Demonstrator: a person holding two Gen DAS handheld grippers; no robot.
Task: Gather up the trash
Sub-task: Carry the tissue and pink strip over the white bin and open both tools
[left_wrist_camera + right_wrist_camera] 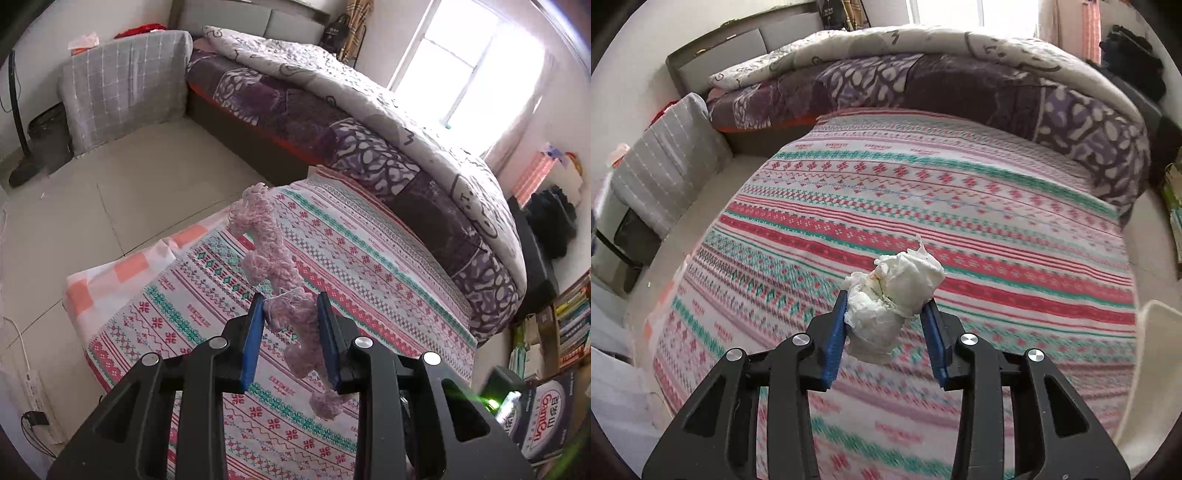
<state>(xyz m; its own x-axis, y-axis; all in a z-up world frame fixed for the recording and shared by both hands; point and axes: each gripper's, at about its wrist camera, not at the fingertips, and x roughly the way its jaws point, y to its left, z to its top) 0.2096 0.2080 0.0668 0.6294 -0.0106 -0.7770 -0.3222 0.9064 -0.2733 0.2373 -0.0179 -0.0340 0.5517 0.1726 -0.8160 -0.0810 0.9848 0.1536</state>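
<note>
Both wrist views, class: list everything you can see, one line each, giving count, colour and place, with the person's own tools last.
Fluffy strip: one, pale pink, in left gripper.
Crumpled tissue wad: one, white, in right gripper.
Patterned cloth: one, red, teal, white stripes, spread below both grippers.
Bed quilt: one, white with grey drawings, beyond cloth.
Purple blanket: one, patterned, under the quilt.
Grey checked cover: one, beside the bed.
Window: one, bright, far wall.
Books: several, mixed colours, right edge.
Left gripper: black, blue pads, shut.
Right gripper: black, blue pads, shut.
</note>
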